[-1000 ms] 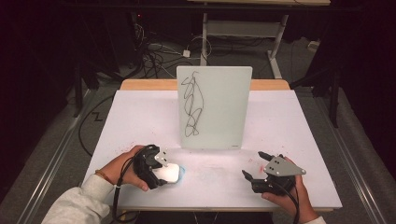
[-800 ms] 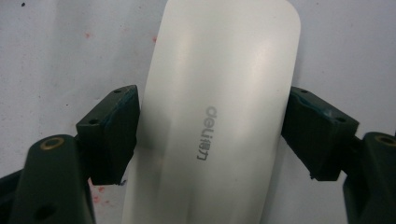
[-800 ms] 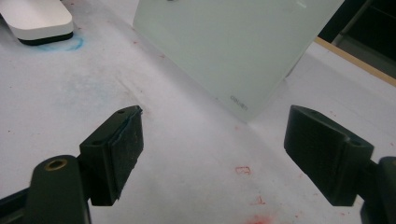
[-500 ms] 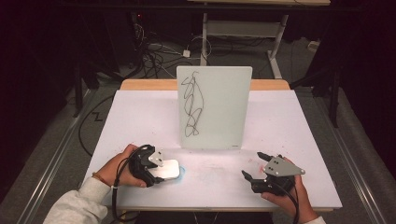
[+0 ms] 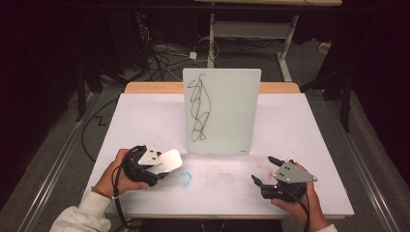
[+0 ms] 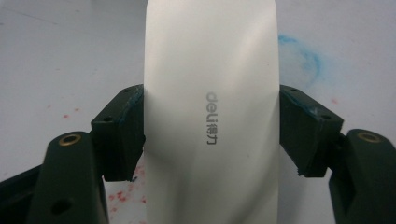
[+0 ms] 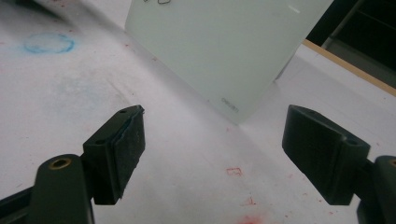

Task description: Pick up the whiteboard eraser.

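Your high view looks forward and down from above your side of the table, taking in its whole top. Your left gripper view sits low and close, facing the tabletop and a blue ring mark. Your right gripper view looks across the table toward the whiteboard; it shares that blue ring with both others.

Black hand-held gripper, brass screws, grey plate
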`<state>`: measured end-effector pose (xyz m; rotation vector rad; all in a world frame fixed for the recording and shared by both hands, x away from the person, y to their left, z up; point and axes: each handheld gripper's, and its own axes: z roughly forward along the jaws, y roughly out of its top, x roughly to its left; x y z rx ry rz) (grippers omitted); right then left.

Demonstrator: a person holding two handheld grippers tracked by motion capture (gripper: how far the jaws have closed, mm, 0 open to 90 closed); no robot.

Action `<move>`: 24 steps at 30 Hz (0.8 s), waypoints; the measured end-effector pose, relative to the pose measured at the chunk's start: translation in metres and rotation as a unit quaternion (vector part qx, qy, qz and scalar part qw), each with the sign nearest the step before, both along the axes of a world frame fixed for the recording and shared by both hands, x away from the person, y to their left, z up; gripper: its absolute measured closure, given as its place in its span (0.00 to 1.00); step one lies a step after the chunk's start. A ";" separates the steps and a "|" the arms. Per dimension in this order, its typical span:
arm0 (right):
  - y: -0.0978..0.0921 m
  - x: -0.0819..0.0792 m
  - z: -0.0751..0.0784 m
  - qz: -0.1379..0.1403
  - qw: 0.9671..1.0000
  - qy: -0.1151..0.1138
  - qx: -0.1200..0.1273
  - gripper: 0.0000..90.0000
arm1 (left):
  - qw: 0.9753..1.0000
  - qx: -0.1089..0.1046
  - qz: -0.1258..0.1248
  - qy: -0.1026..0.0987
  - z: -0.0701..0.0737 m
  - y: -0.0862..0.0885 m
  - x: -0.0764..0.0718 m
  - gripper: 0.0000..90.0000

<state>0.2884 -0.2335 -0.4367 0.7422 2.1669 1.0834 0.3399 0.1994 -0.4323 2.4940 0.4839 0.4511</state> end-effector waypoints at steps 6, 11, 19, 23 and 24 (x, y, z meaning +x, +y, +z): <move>-0.003 0.002 0.000 -0.015 1.000 -0.010 0.007 0.24 | 0.997 -0.051 0.046 -0.035 0.002 0.008 -0.007 0.32; -0.005 0.003 0.002 -0.027 0.999 -0.022 0.013 0.24 | 0.992 -0.065 0.085 -0.062 0.002 0.009 -0.014 0.32; -0.012 0.006 0.007 -0.049 0.997 -0.045 0.026 0.24 | 0.984 -0.099 0.125 -0.074 0.001 0.013 -0.019 0.32; -0.014 0.009 0.007 -0.052 0.997 -0.046 0.025 0.24 | 0.982 -0.106 0.137 -0.072 -0.002 0.013 -0.021 0.33; -0.014 0.010 0.006 -0.053 0.997 -0.047 0.023 0.24 | 0.982 -0.111 0.137 -0.072 -0.002 0.013 -0.021 0.33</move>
